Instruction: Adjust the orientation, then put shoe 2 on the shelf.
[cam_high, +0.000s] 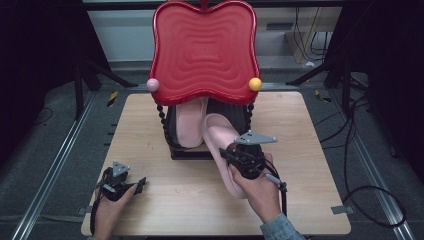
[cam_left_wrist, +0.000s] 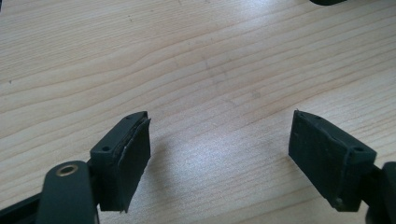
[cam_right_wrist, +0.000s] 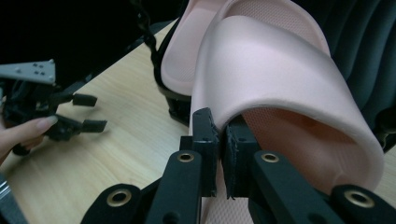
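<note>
One slipper (cam_high: 189, 122) in the rack (cam_high: 175, 135), second slipper (cam_high: 220, 145) leaning at its right, table (cam_high: 150, 200) beneath.

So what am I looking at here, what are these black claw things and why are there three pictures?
A person sits at a wooden table with hand-held tongs in each hand. The high view looks down from above the person. The other two pictures come from small cameras riding on the tongs, looking along their black jaws. The left tongs rest open over bare wood, holding nothing. The right tongs are shut on the edge of a pink slipper's strap. A second slipper sits in a black box at the table's middle, whose red lid stands open, with a pink ball and a yellow ball at its lower corners.
</note>
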